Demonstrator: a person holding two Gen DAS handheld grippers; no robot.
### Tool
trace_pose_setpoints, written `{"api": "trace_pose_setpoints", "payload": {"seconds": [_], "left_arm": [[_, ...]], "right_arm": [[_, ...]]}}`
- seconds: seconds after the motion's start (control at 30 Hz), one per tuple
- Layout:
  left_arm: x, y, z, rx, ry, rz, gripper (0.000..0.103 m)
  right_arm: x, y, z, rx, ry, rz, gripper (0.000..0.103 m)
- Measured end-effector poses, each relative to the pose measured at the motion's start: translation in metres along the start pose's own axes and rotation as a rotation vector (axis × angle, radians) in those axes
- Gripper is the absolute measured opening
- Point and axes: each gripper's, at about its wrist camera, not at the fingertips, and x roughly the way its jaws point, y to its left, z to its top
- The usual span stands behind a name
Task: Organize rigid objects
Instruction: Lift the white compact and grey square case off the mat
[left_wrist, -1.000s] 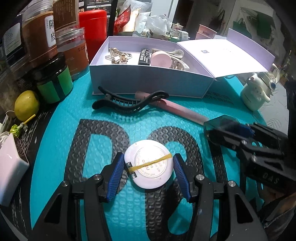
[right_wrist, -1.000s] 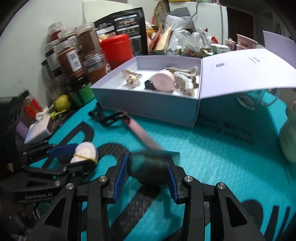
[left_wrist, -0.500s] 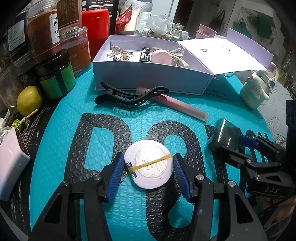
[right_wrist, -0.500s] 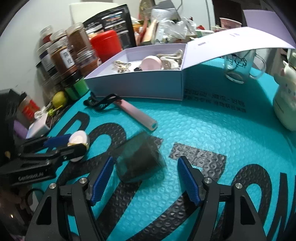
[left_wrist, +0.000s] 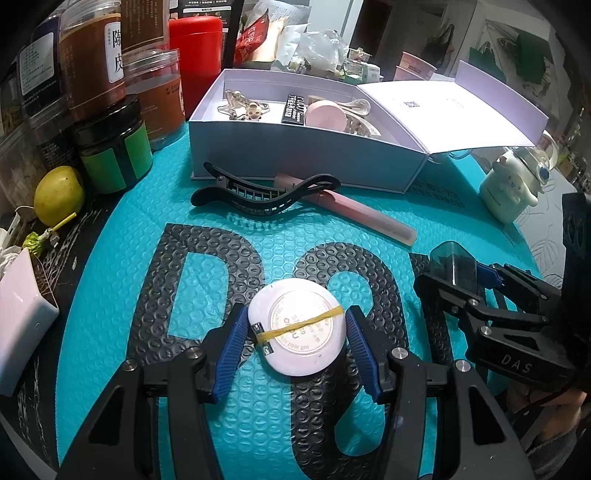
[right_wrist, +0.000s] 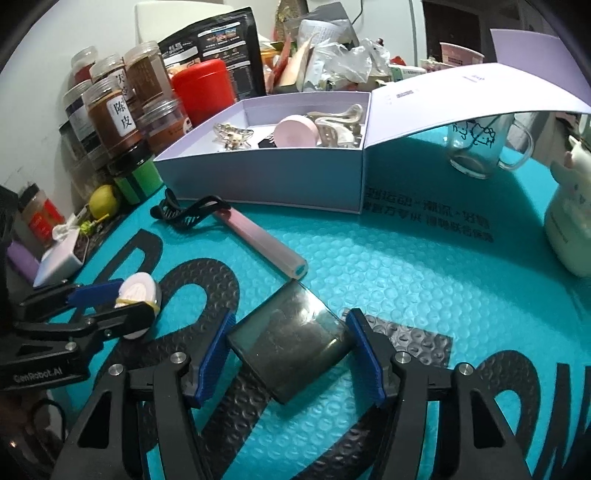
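A round white case (left_wrist: 301, 332) with a yellow rubber band lies on the teal mat (left_wrist: 122, 258), and my left gripper (left_wrist: 295, 341) is shut on its sides. It shows again at the left of the right wrist view, the case (right_wrist: 138, 291) between the left gripper's (right_wrist: 125, 301) fingers. A dark translucent box (right_wrist: 291, 339) lies askew on the mat. My right gripper (right_wrist: 291, 349) is closing on it, both blue pads touching its corners. From the left wrist view the box (left_wrist: 452, 264) sits in the right gripper (left_wrist: 461, 280).
An open lilac box (right_wrist: 258, 177) with hair clips and a pink round case stands behind, lid (right_wrist: 461, 96) folded right. A black hair clip (left_wrist: 266, 195) and pink tube (left_wrist: 362, 214) lie before it. Jars (left_wrist: 114, 158) and a lemon (left_wrist: 59, 194) crowd the left; a glass mug (right_wrist: 480, 144) and white figurine bottle (right_wrist: 569, 225) stand right.
The right gripper let the dark box down onto the mat, opened wide, and has closed in on it again at a different angle. The left gripper and white case kept still.
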Motion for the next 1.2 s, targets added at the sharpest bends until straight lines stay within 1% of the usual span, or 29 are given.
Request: {"api": "trace_pose_setpoints", "payload": {"seconds": [0.2,0.5,0.8,1.13,1.2], "left_arm": [[-0.001,0.000,0.001,-0.004,0.004,-0.005,0.054],[-0.007,0.002,0.003,-0.011,-0.017,0.003,0.054],[-0.011,0.003,0.005,-0.007,-0.021,0.000,0.054],[-0.028,-0.003,0.015,0.021,-0.060,-0.004,0.054],[-0.031,-0.004,0.018,0.024,-0.067,-0.007,0.054]], "right_arm": [[-0.004,0.000,-0.001,0.000,-0.011,0.005,0.061],[-0.013,0.007,0.000,-0.018,-0.022,0.009,0.061],[-0.021,0.010,0.002,-0.027,-0.026,0.005,0.061],[-0.035,0.021,0.012,-0.042,-0.049,0.028,0.061],[-0.039,0.024,0.015,-0.050,-0.055,0.020,0.061]]}}
